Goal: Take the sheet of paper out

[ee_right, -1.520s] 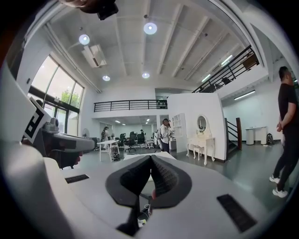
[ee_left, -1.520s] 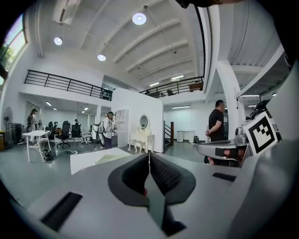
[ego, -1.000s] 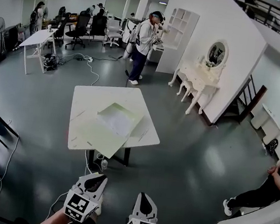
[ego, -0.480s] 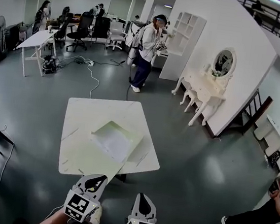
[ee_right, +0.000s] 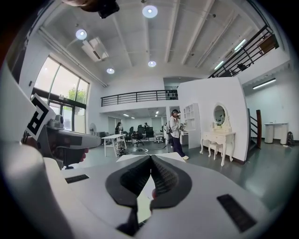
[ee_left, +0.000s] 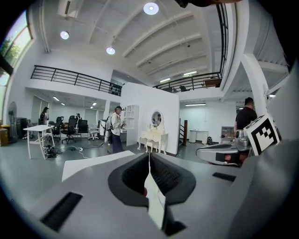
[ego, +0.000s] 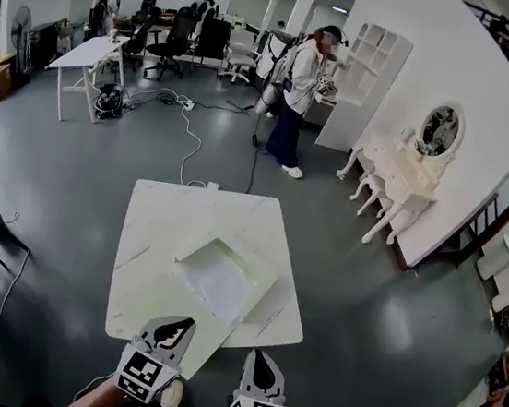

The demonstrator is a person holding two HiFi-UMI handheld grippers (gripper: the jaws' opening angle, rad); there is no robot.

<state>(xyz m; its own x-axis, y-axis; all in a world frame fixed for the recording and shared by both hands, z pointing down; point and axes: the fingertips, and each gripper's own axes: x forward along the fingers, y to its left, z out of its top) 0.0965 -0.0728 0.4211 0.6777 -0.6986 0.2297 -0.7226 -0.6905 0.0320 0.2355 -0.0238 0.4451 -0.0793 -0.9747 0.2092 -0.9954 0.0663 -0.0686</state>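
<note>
Looking down, I see the sheet of paper (ego: 222, 279) on the table (ego: 154, 222) at twelve o'clock of my grippers; the gripper views miss it, showing the left gripper (ee_left: 149, 156) and right gripper (ee_right: 150, 159) pinched together, empty.

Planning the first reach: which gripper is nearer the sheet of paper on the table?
Left, slightly. The left gripper overlaps the table's near edge below the sheet of paper; the right gripper is off the edge, farther right.
</note>
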